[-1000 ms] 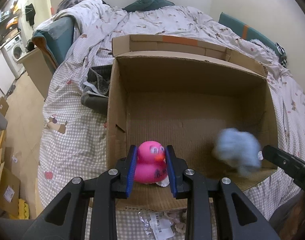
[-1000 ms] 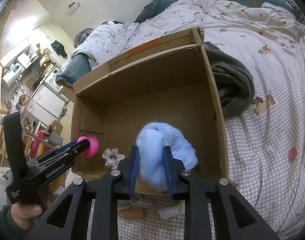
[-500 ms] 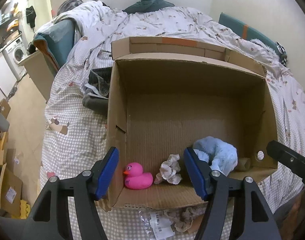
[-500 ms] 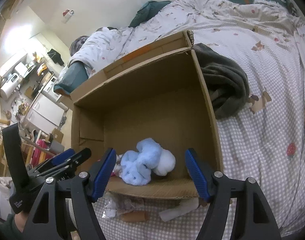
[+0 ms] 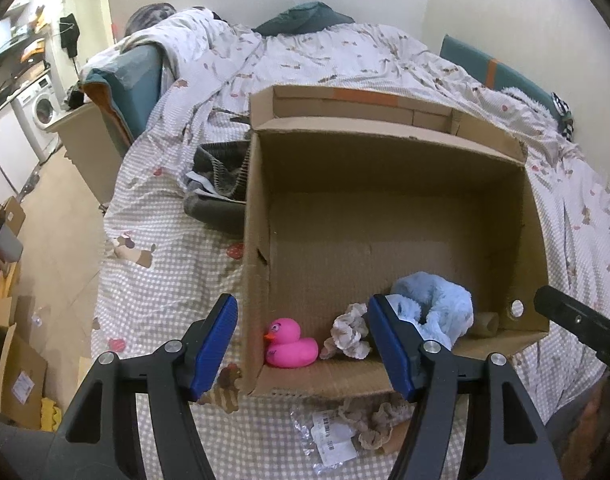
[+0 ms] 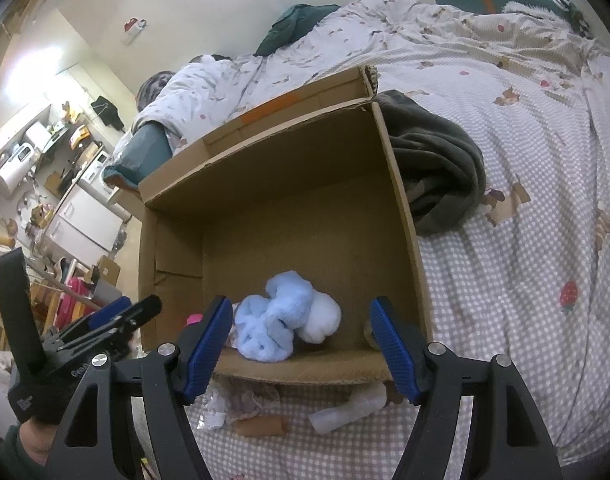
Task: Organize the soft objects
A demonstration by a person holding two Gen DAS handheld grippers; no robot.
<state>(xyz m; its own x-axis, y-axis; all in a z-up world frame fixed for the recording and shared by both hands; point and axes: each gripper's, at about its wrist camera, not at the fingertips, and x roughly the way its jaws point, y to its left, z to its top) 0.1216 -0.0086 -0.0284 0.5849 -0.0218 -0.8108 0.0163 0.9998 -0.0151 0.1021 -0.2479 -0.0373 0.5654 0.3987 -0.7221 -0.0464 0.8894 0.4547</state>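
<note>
Both the left hand-held gripper [image 5: 303, 340] and the right hand-held gripper [image 6: 301, 344] hang released and empty over the cardboard box [image 5: 385, 168] on the bed, where the pink duck [image 5: 291, 344] and fluffy blue plush [image 6: 283, 326] lie, probably light and squashy, best pinched mid-body

Two wrist views, angled down into one box

Each camera looks forward and down along its own claw from the near rim; both share the cardboard box [image 5: 385, 168] [image 6: 265, 184] interior and the bed [image 5: 165, 280] [image 6: 525, 220] beyond.
</note>
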